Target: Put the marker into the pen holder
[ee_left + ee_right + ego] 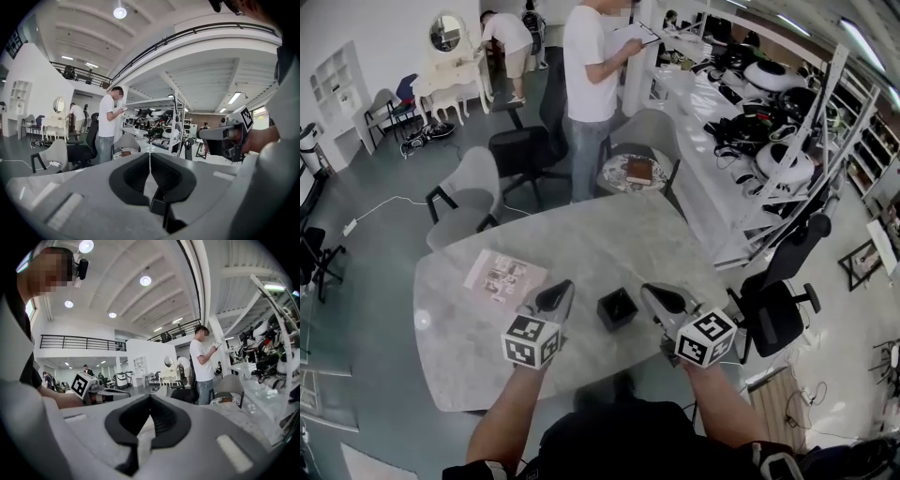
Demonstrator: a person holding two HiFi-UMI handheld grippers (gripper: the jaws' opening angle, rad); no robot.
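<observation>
A black square pen holder (617,307) stands on the grey marble table (581,234), near its front edge. No marker shows in any view. My left gripper (562,290) is just left of the holder and my right gripper (652,293) just right of it, both held above the table. In the left gripper view the left gripper (150,160) has its jaws shut with nothing between them, and the pen holder (159,204) shows below the tips. The right gripper (150,402) is likewise shut and empty in its own view.
A printed leaflet (504,277) lies on the table's left part. A person (592,89) stands beyond the far edge beside a small round table (636,173). Grey chairs (467,192) and a black office chair (773,305) surround the table. Shelves with gear (769,122) run along the right.
</observation>
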